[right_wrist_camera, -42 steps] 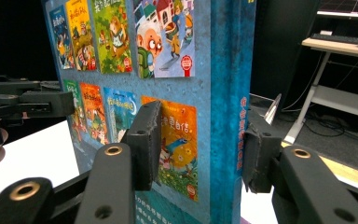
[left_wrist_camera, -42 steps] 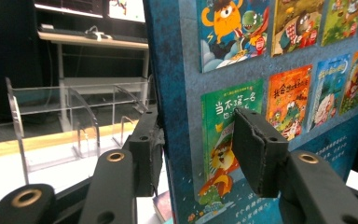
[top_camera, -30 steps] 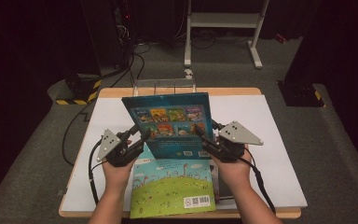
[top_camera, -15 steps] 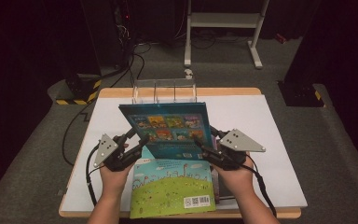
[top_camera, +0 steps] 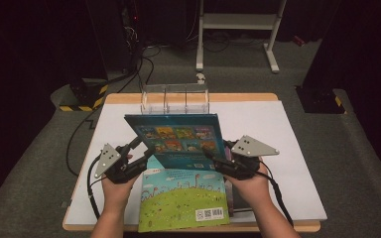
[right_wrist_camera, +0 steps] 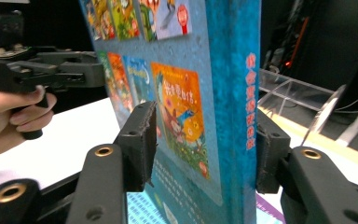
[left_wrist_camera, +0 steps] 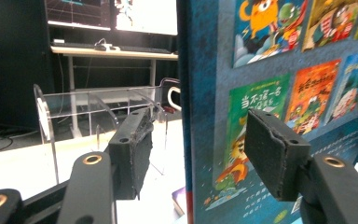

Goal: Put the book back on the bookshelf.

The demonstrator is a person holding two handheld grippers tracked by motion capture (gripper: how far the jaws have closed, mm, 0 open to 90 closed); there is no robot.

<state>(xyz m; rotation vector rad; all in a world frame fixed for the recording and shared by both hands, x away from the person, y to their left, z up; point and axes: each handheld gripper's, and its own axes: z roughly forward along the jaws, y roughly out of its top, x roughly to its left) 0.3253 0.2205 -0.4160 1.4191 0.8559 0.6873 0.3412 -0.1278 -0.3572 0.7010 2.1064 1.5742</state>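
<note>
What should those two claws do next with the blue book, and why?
Probably ease the blue book forward toward the clear rack. The book is off the table and the right gripper clamps it, jaws just closing further; on the left gripper the jaws have just been opening, one pad clear of the cover.

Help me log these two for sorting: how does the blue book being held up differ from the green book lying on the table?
The blue book is raised off the table between the left gripper and right gripper; the green book lies flat on the table, untouched. The blue book's cover shows a grid of small cover pictures; the green book's shows a grassy hill scene with a QR code. The blue book sits farther from the person, the green book at the near edge. Both are thin picture books.
</note>
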